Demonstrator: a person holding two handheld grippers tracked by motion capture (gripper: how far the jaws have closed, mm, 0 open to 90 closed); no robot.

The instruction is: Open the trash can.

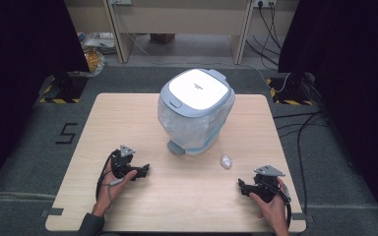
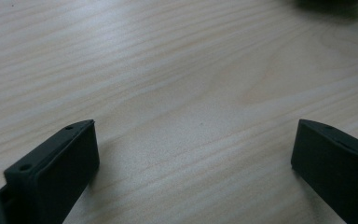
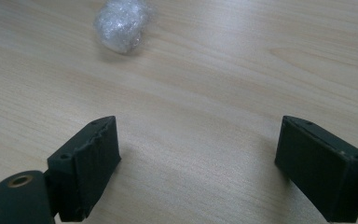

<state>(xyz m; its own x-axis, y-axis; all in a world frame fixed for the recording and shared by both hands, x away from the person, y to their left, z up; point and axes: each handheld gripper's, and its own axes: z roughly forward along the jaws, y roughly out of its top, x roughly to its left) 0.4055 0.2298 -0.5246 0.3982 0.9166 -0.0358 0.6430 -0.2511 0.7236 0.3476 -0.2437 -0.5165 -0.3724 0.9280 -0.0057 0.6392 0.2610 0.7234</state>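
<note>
The crumpled ball of clear plastic wrap (image 1: 226, 162) lies loose on the bare wood of the counter (image 1: 128, 113), just in front of the lidded bin (image 1: 196, 110) and a little to its right, touching neither the bin nor either gripper. Judging from how things lie, the work looks to be at its very start: the wad has not been picked up, the bin's white lid is down, and the grey pedal at its foot stands untouched, so the reach, the grasp, the opening of the lid and the drop into the bag-lined bin all seem still to come. The right gripper (image 1: 246, 187) is the nearer one, resting low near the counter's front right edge with its jaws spread wide and nothing between them; the left gripper (image 1: 143, 170) sits well apart toward the front left, likewise spread and empty. The high view gives the whole layout, bin and both hands together. The right gripper view adds the wad's (image 3: 121, 24) glossy, wrinkled surface ahead of the right gripper (image 3: 198, 126) and off to the left of the jaws' line. The left gripper view has plain wood grain between that gripper's (image 2: 193, 123) open jaws, with a dark shape at the top edge that I cannot make out.
</note>
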